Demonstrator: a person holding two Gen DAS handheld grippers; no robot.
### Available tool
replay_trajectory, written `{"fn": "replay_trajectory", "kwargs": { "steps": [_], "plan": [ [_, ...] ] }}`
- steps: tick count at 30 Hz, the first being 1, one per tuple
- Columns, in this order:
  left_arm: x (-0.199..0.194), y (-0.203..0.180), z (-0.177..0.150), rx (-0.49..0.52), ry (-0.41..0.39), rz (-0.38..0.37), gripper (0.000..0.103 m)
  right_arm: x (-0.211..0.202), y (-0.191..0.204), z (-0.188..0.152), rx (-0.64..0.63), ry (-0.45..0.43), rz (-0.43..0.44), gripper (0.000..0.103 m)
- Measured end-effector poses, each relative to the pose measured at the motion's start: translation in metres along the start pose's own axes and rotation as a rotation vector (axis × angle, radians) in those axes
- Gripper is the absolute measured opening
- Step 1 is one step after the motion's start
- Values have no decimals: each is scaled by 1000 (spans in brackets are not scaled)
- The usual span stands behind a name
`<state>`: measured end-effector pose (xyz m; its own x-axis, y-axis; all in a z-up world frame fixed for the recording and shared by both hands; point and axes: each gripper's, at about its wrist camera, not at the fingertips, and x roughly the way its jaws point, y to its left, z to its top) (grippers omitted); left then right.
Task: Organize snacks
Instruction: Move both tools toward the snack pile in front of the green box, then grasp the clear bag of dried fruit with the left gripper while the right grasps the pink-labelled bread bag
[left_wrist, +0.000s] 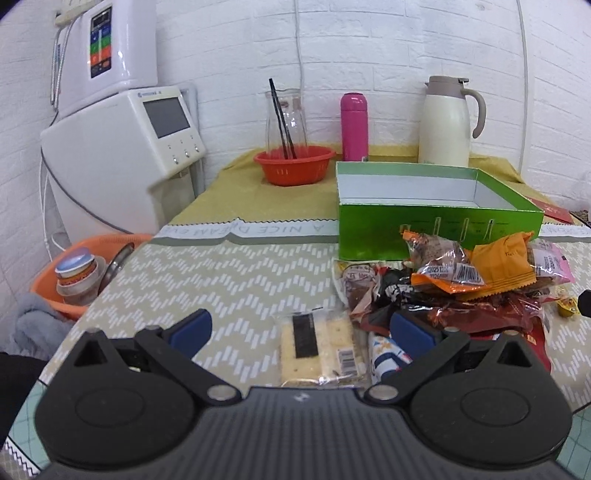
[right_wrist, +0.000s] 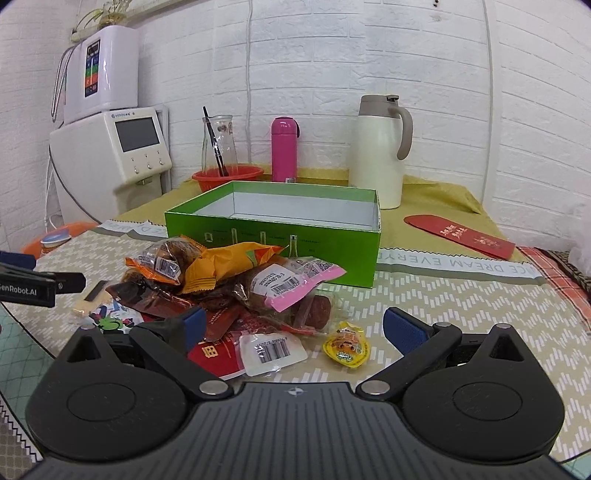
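A heap of wrapped snacks (left_wrist: 465, 284) (right_wrist: 229, 280) lies on the patterned tablecloth in front of an open green box (left_wrist: 436, 225) (right_wrist: 280, 236), whose white inside looks bare. My left gripper (left_wrist: 301, 332) is open, low over the cloth, with a clear pack of crackers (left_wrist: 317, 350) lying between its blue fingers. My right gripper (right_wrist: 295, 326) is open too, over the near edge of the heap, above a white barcoded packet (right_wrist: 271, 352) and a small yellow sweet (right_wrist: 345, 349). In the right wrist view the crackers (right_wrist: 90, 297) and the left gripper's body (right_wrist: 33, 284) show at the left.
At the back stand a red bowl (left_wrist: 293, 164) with a glass carafe (left_wrist: 284, 122), a pink flask (left_wrist: 354, 125) and a cream thermos jug (left_wrist: 448, 122). A red envelope (right_wrist: 460, 234) lies right of the box. White appliances (left_wrist: 122, 147) and an orange basin (left_wrist: 70, 280) sit left of the table.
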<state>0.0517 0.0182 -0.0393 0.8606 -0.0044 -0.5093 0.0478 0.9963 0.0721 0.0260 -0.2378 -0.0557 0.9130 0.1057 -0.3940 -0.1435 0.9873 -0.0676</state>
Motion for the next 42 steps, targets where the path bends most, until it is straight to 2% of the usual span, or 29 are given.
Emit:
{"fn": "replay_trajectory", "kwargs": {
  "steps": [5,6,9,14,17,21,23,29,34,42],
  "plan": [
    [18,-19,19,12,-3,-22,103,4,-6,11,-39,-8,45,103],
    [20,-23,22,23,-7,-11,103,4,-8,11,-9,-16,78,103],
    [26,-32,29,58,-23,11,103,7,-10,10,-33,-34,121,103],
    [32,-33,38,21,0,-26,103,21,-12,12,-34,0,184,103],
    [29,-26,38,-7,5,-33,103,22,-11,10,-45,1,193,103],
    [18,-16,36,-46,-19,-91,103,19,-16,7,-29,-1,220,103],
    [16,-18,37,-36,-22,-100,103,19,-19,6,-13,2,226,103],
    [17,-33,42,0,-6,-65,103,20,-24,4,16,23,215,103],
    [16,-38,42,6,-7,-90,103,19,-22,5,3,24,187,103],
    [18,-39,41,19,-25,-183,103,29,-28,5,-34,45,239,103]
  ]
}}
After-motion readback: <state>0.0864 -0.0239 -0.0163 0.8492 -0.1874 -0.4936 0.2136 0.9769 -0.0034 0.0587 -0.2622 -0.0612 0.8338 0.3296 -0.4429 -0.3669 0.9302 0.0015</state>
